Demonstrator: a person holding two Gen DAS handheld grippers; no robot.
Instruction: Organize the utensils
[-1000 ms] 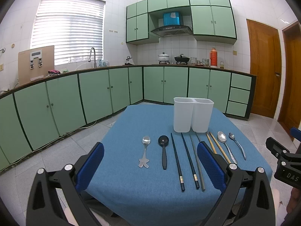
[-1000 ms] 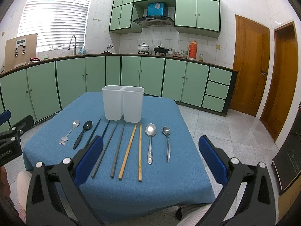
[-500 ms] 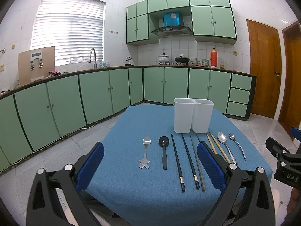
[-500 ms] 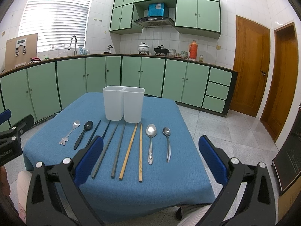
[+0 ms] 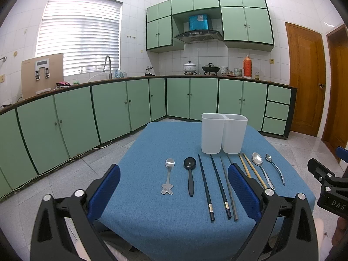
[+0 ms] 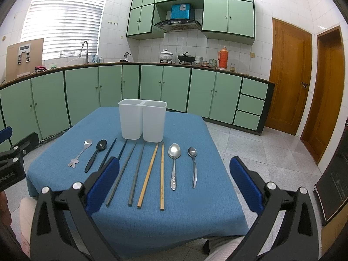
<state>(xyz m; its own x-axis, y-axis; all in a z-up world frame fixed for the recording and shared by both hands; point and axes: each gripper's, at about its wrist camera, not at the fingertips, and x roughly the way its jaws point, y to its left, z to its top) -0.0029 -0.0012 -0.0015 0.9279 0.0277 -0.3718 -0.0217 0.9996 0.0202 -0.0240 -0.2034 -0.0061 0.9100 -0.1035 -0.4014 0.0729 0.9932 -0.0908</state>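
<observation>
A white two-compartment holder [image 5: 224,136] [image 6: 142,122] stands at the far side of a blue-clothed table [image 5: 178,228] [image 6: 195,224]. In front of it lie in a row a small silver spoon [image 5: 168,177] [image 6: 81,153], a black spoon [image 5: 190,175] [image 6: 95,155], black chopsticks [image 5: 205,186], grey chopsticks [image 6: 137,171], wooden chopsticks [image 6: 162,174], a large silver spoon [image 6: 174,165] and a small silver spoon [image 6: 194,166]. My left gripper [image 5: 174,191] and right gripper [image 6: 174,182] are both open and empty, held above the table's near edge.
Green kitchen cabinets [image 5: 108,108] run along the walls behind the table, with a sink, pots and a red thermos [image 5: 247,66] on the counter. Wooden doors [image 6: 289,76] stand at the right. Tiled floor surrounds the table.
</observation>
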